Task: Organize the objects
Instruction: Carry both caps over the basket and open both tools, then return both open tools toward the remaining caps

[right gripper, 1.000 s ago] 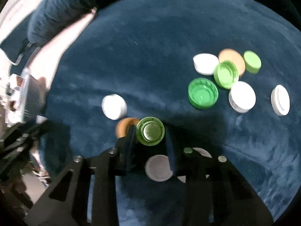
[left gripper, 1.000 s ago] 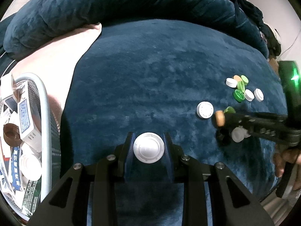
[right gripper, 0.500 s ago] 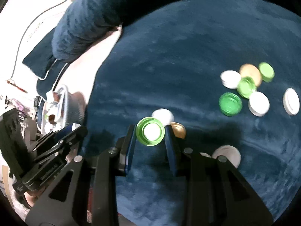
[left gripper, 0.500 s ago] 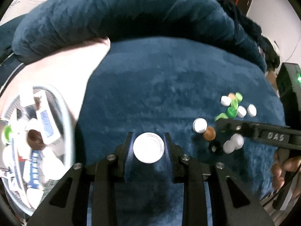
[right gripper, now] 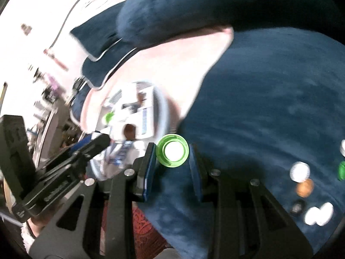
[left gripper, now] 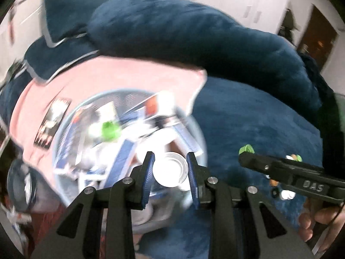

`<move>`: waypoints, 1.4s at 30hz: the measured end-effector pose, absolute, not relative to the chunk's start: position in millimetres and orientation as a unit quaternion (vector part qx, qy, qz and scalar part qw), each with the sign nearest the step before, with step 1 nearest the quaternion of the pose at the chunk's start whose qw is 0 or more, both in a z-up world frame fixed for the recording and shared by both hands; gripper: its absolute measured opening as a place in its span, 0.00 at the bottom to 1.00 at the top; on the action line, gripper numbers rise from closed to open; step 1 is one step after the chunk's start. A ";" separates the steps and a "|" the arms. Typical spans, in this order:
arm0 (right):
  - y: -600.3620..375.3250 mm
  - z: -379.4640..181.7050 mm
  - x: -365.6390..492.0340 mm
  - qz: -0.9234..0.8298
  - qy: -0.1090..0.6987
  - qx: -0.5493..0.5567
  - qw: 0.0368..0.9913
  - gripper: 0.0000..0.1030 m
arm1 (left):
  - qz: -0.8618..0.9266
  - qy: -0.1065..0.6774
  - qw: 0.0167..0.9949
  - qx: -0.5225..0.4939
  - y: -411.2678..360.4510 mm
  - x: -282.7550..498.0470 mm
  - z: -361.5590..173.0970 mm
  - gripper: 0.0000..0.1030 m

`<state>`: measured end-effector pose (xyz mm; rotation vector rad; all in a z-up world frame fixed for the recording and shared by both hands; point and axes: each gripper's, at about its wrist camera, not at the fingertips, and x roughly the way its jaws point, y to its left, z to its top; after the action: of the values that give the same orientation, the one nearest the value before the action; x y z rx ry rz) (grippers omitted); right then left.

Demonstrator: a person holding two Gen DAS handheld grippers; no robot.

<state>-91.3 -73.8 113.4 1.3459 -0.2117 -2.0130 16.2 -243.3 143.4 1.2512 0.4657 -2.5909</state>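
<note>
White cap (left gripper: pixel 170 169) pinched btw L gripper (left gripper: pixel 170 168) fingers, both blue pads (left gripper: pixel 148 172) pressing its rim, cap face-on to cam. Directly behind/below the fingertips: round mesh basket (left gripper: pixel 195 129) w/ pale rim, sitting on pink cloth (left gripper: pixel 129 75). Basket holds boxes w/ blue print and a green cap (left gripper: pixel 110 129), all blurred, can't read labels. Right of L fingers: R gripper (left gripper: pixel 245 154) comes in from the right edge, a bit of green cap showing at its tip; a hand (left gripper: pixel 319 220) grips its handle at lower right. Past R gripper, a few loose caps (left gripper: pixel 286 194) on blue blanket (left gripper: pixel 258 118), too small/blurred to count.

R wrist view: green cap (right gripper: pixel 172 150) clamped btw R gripper (right gripper: pixel 172 151) fingers, open side toward cam, pale inside. Both pads (right gripper: pixel 151 164) on its rim. Left of and beyond the fingertips: basket (right gripper: pixel 162 112) on pink cloth (right gripper: pixel 183 54), boxes + a green cap (right gripper: pixel 108 116) + a brown round thing (right gripper: pixel 129 130) inside. L gripper (right gripper: pixel 101 141) at far left, tip over basket edge; its cap not visible from here. Right of R fingers, well apart: loose caps on blanket (right gripper: pixel 280 86), white (right gripper: pixel 299 171), orange (right gripper: pixel 304 187), a dark one (right gripper: pixel 297 207), two more white (right gripper: pixel 319 213), green (right gripper: pixel 341 170) at frame edge. Red patterned floor/rug (right gripper: pixel 146 231) under the fingers, low in frame. Heavy motion blur in both views.
</note>
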 end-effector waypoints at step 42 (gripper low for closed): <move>-20.3 102.5 -98.6 -0.803 -0.075 0.530 0.261 1.00 | -0.886 0.128 0.152 0.419 -215.7 12.2 145.2 0.96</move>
<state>-98.6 -20.4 102.5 1.4346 -0.2028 -2.1745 12.2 -215.7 145.2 1.2032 0.3664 -2.5419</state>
